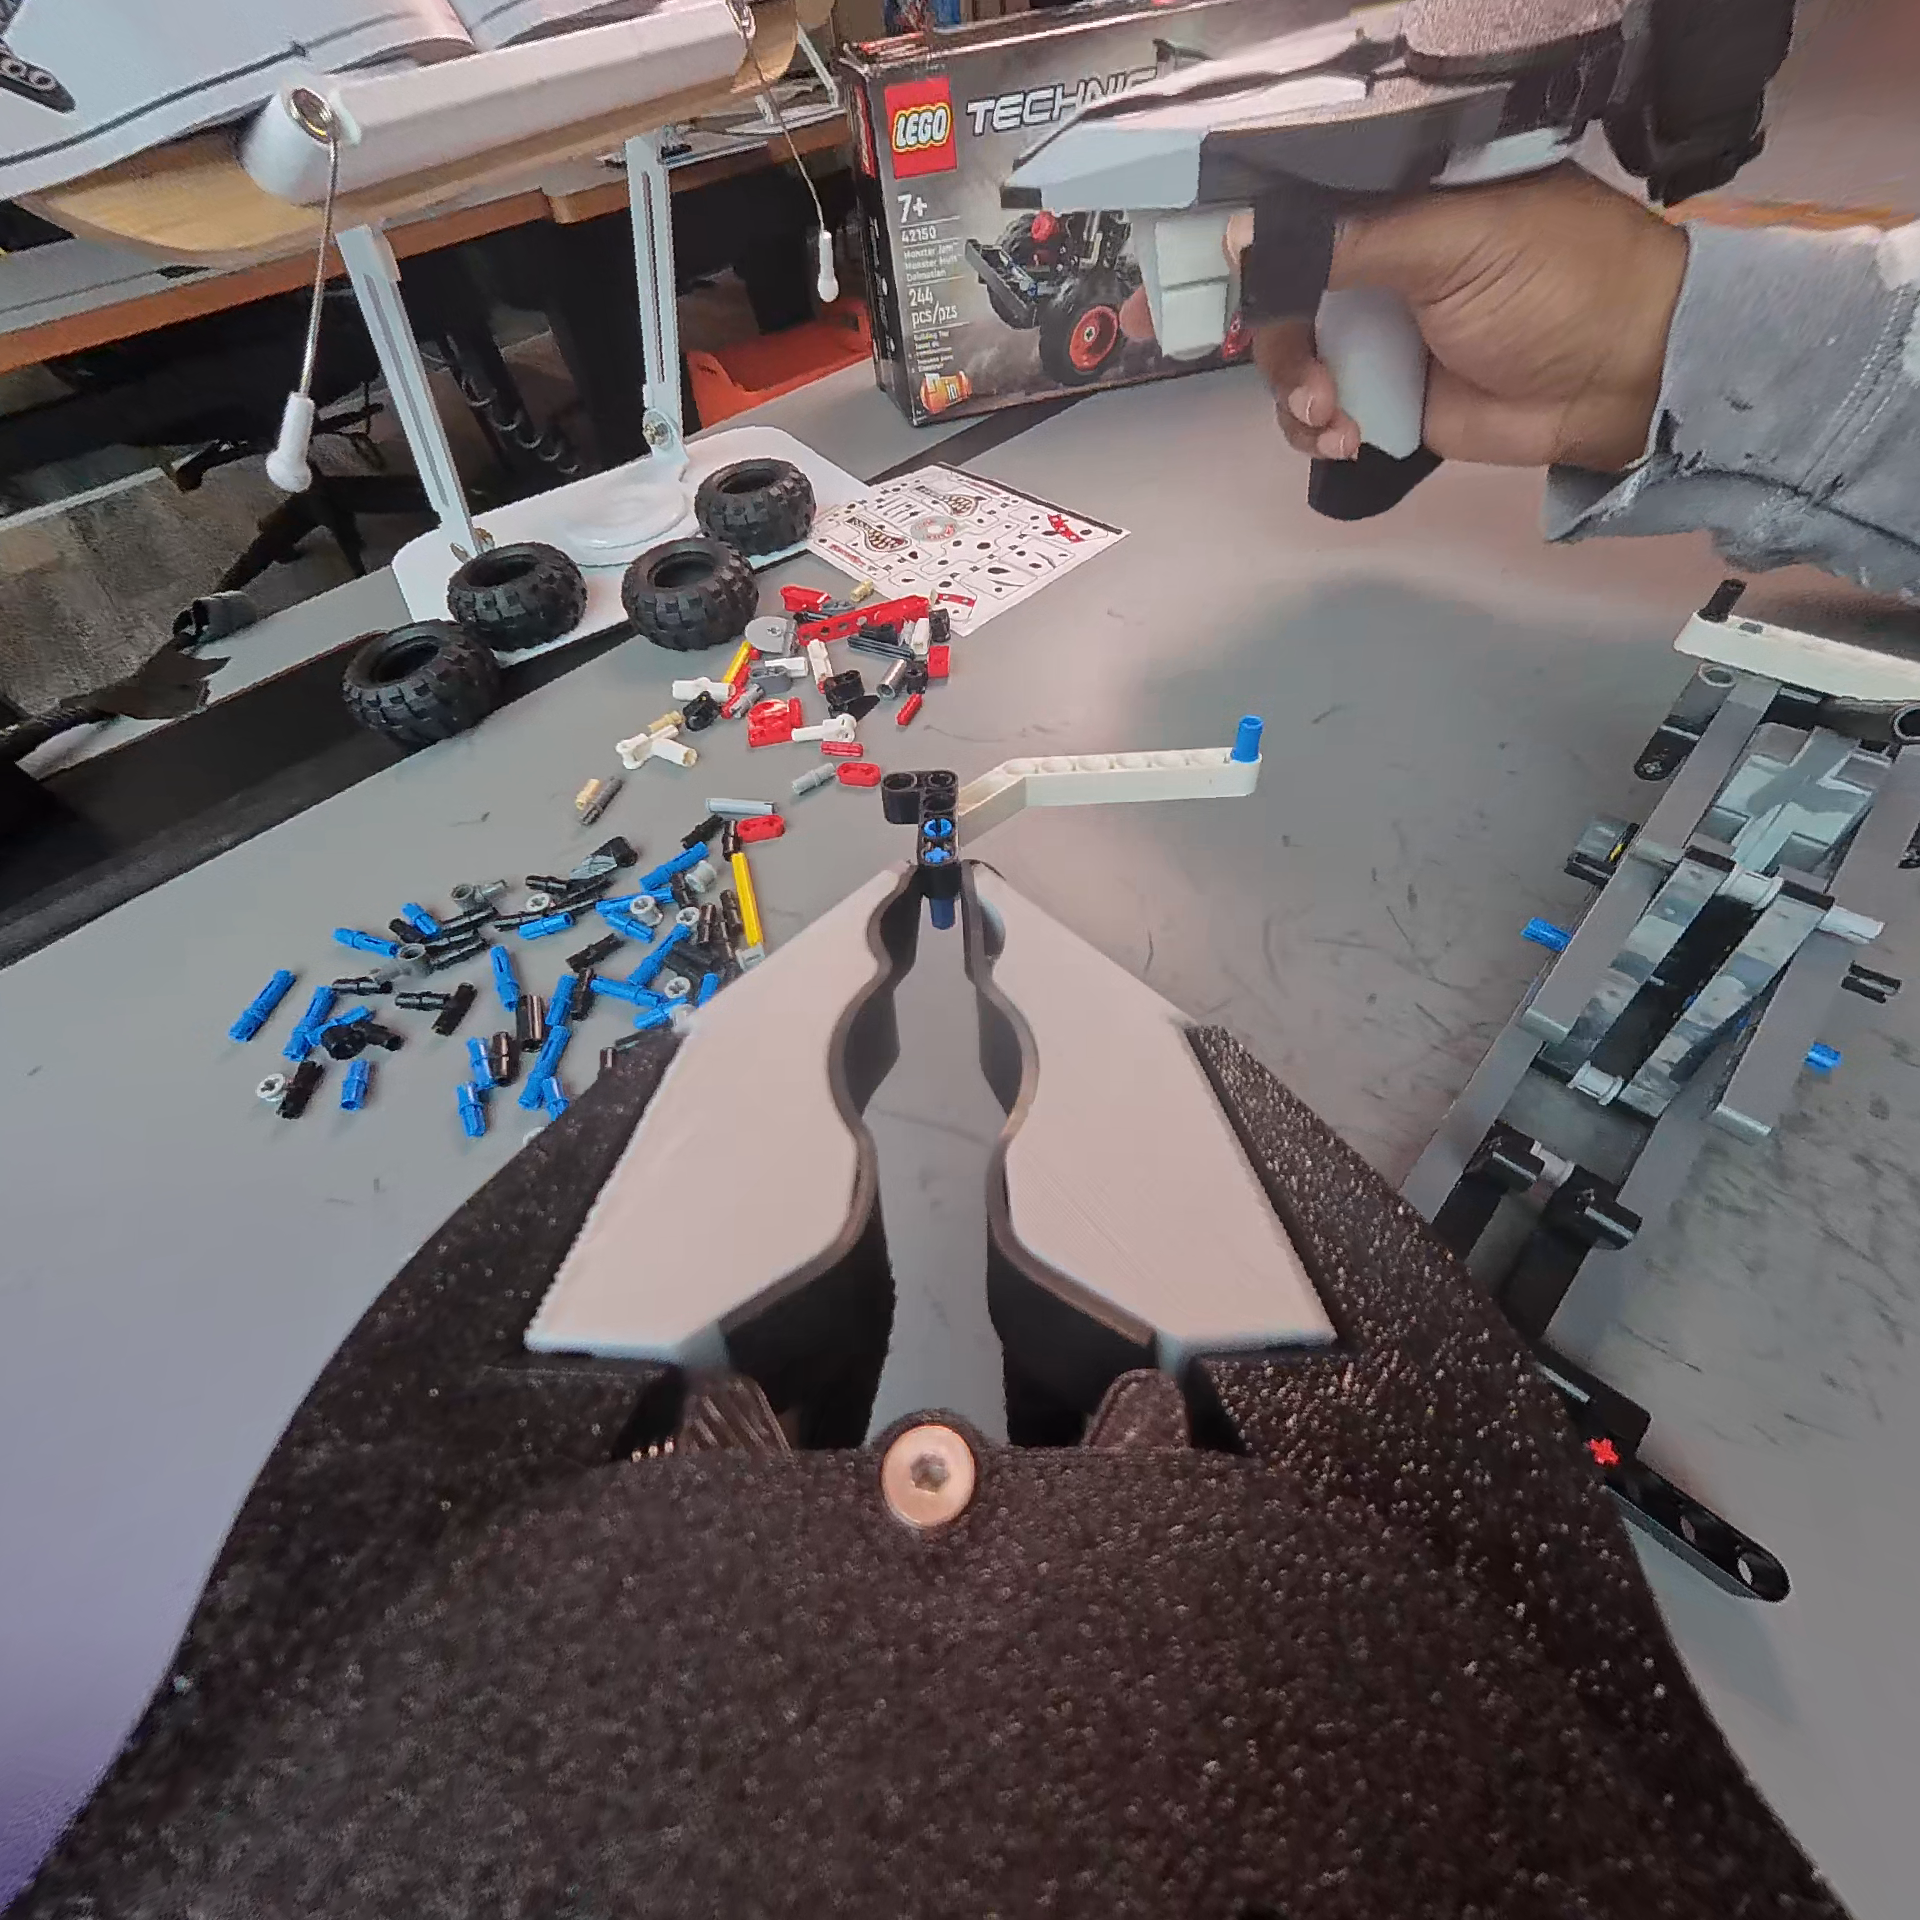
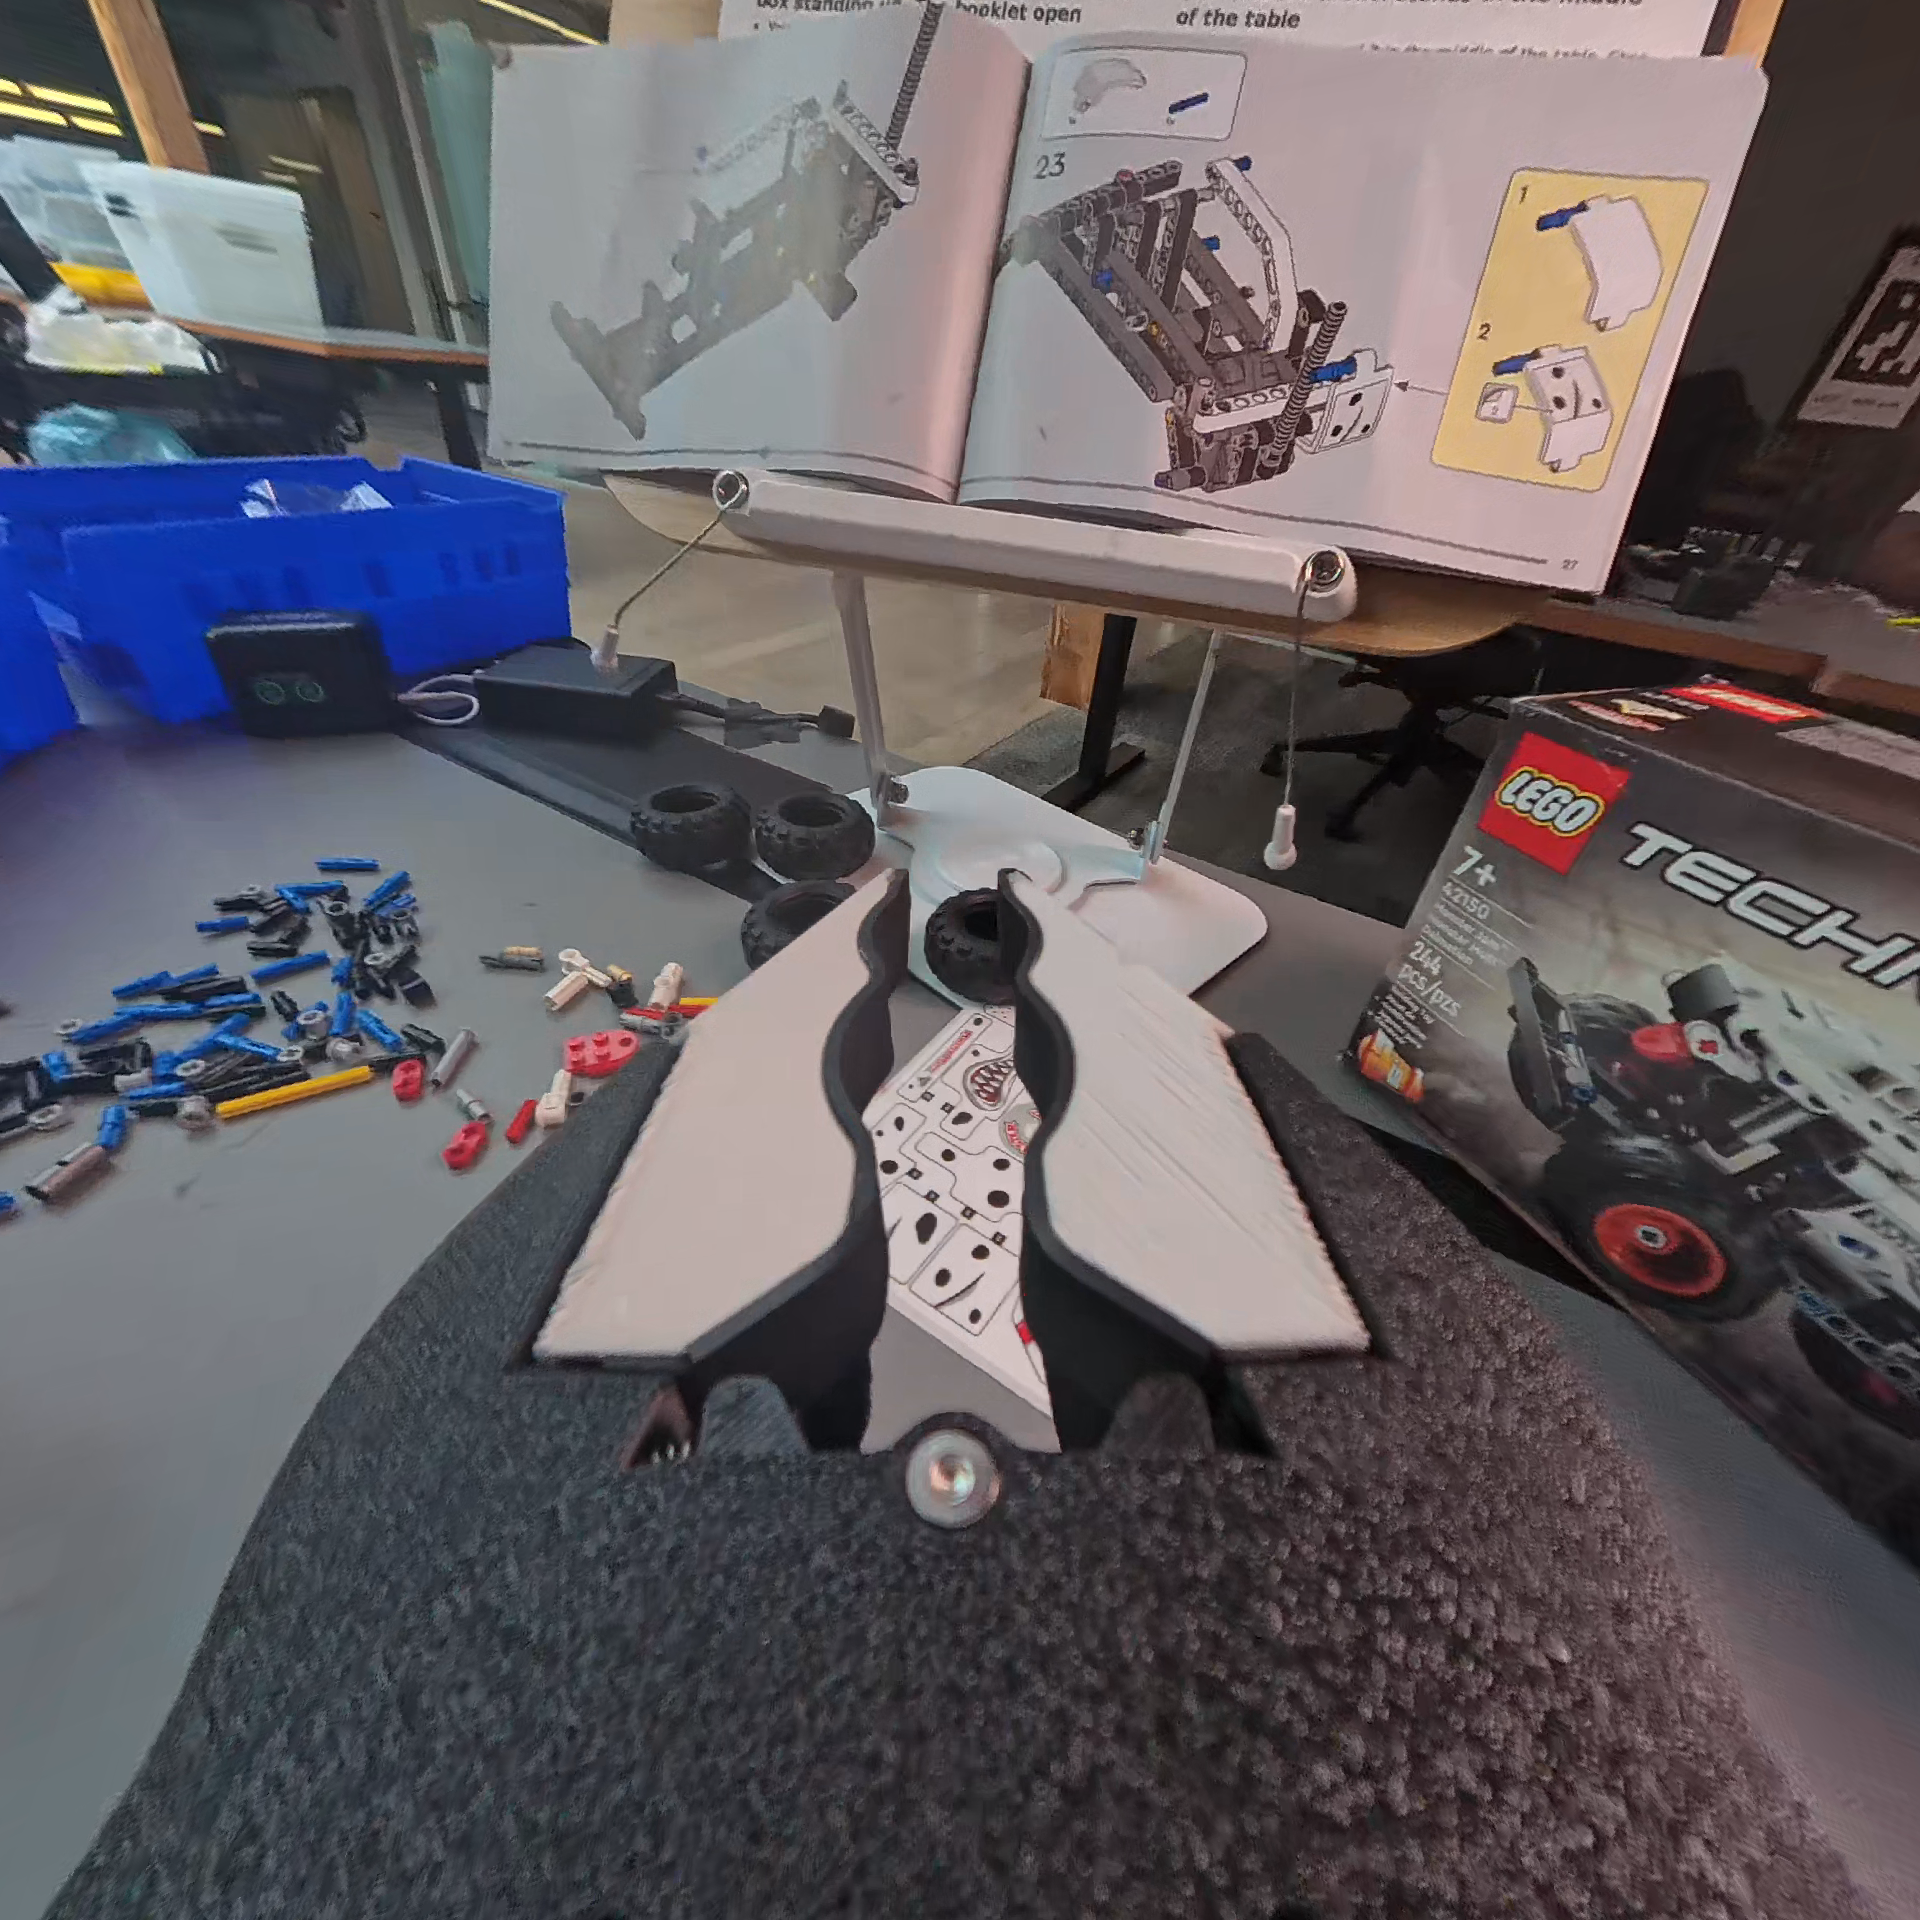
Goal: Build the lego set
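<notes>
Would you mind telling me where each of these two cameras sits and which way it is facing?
Left wrist view: sits behind the left gripper, looking down at the table; its fingertips pinch a black connector joined to a white beam. The person's hand on the right gripper's handle shows top right.
Right wrist view: sits behind the right gripper, raised, facing the instruction booklet on its stand; fingers apart, empty.
Shared: tyres, loose pins, sticker sheet, set box.

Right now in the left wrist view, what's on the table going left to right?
Blue and black pins → black tyres → red and white small parts → white beam with blue pin → part-built frame.
</notes>
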Tool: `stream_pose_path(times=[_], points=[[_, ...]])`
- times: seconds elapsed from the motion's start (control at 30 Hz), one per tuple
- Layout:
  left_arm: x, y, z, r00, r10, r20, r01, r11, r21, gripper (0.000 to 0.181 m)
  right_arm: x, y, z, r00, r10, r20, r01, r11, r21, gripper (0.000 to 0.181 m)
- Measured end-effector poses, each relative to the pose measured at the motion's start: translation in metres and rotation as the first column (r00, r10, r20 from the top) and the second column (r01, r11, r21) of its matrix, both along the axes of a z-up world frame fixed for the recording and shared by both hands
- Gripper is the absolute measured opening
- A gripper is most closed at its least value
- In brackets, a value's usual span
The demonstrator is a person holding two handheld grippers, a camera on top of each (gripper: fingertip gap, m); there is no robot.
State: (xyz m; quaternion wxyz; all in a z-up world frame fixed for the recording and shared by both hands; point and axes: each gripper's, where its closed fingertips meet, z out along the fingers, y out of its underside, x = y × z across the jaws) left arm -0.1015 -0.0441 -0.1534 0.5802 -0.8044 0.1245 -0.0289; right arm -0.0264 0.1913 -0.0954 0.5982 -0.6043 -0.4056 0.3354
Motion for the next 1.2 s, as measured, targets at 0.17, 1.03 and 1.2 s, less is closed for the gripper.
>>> stream_pose_path(times=[0.17, 1.03, 1.2], points=[[-0.001, 0.0, 0.015, 0.998, -0.022, 0.066, 0.017, 0.997, 0.077, 0.008, -0.006, -0.053, 0.002, 0.981, 0.161, -0.107, -0.164, 0.986, -0.015, 0.046], [0.101, 0.014, 0.054, 0.54, -0.495, 0.681, 0.542, 0.823, 0.169, 0.009, 0.013, -0.212, 0.027, 0.801, 0.598, 0.016, -0.591, 0.788, 0.172, 0.005], [0.094, 0.022, 0.04, 0.699, -0.431, 0.571, 0.475, 0.876, 0.079, 0.016, 0.007, -0.204, 0.014, 0.824, 0.565, 0.046, -0.566, 0.815, 0.125, 0.004]])
